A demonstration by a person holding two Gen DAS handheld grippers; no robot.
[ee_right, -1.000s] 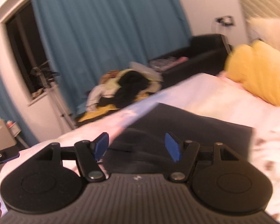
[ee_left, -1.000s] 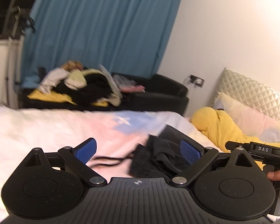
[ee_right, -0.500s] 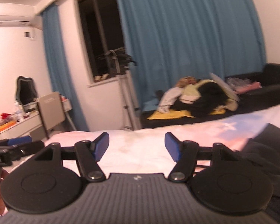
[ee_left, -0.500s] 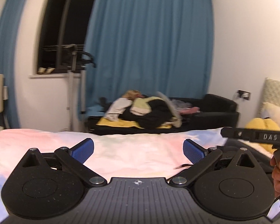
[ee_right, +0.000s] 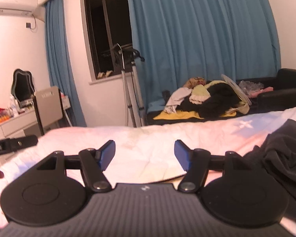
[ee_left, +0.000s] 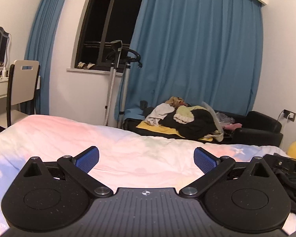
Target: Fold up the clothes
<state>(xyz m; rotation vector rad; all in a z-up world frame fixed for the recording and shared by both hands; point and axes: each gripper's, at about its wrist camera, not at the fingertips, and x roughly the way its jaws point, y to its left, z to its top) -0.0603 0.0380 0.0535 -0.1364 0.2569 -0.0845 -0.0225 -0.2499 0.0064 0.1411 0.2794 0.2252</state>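
Both your left gripper (ee_left: 146, 161) and right gripper (ee_right: 144, 154) have jaws released, empty. The dark garment (ee_right: 282, 158) lies on the bed (ee_right: 148, 138) at three o'clock; reaching blind risks grabbing the bedsheet instead.

Wide bare stretch of bedspread (ee_left: 128, 150) ahead of both sets of open blue pads, nothing between them. Off to the right, a rumpled dark garment (ee_right: 282, 154) lying on the bed. Beyond the far edge, a black sofa (ee_left: 262, 126) heaped with clothes (ee_left: 189, 118). At left, a chair (ee_left: 21, 86) and a pole stand (ee_left: 116, 83) near the curtain (ee_left: 197, 59).
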